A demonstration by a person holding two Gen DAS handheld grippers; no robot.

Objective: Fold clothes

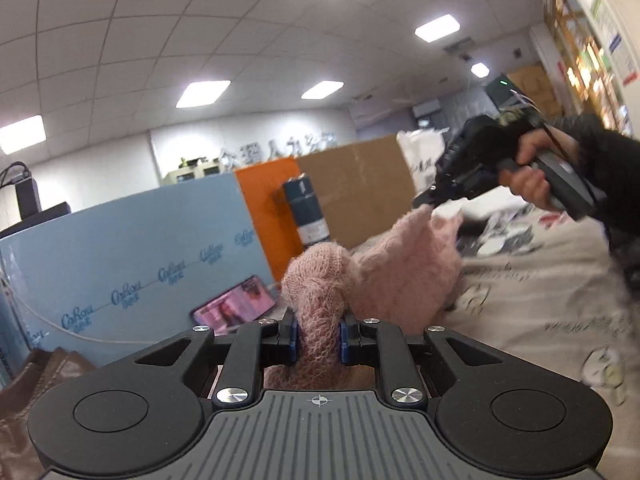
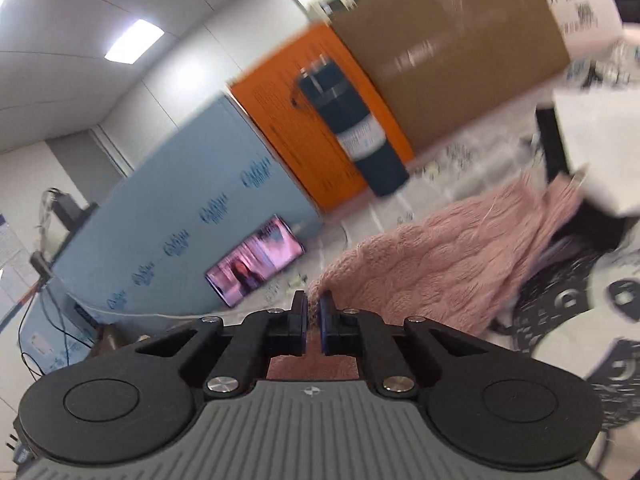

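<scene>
A desk (image 1: 540, 304) covered in a pale printed cloth fills the right of the left wrist view, and a pink knit sweater (image 1: 404, 264) lies bunched on it; the sweater serves as the landmark here. It is not flat: one part is drawn up into a thick roll toward the left camera, another is pulled off toward the right, so the garment is stretched between two holds. That looks like lifting it to spread or turn it for a fold, though how far the folding has got cannot be judged from this.

Behind the sweater stand a light blue panel (image 1: 132, 256), an orange panel (image 1: 272, 204) and a brown cardboard sheet (image 1: 356, 188). A dark blue tumbler (image 1: 308, 212) stands just behind the sweater. A lit phone (image 1: 236, 306) leans left of it.

The left claw (image 1: 319, 338) is clamped on the rolled knit, which fills the gap between its blue pads. It is held low and tipped upward, showing much ceiling.

The right claw (image 2: 314, 318) is nearly closed, a narrow slit between its pads, with the sweater's pink edge at its tips; it appears to pinch the knit, though blur leaves this uncertain. A hand (image 1: 532, 176) in a dark sleeve holds it above and right of the sweater, angled down.
</scene>
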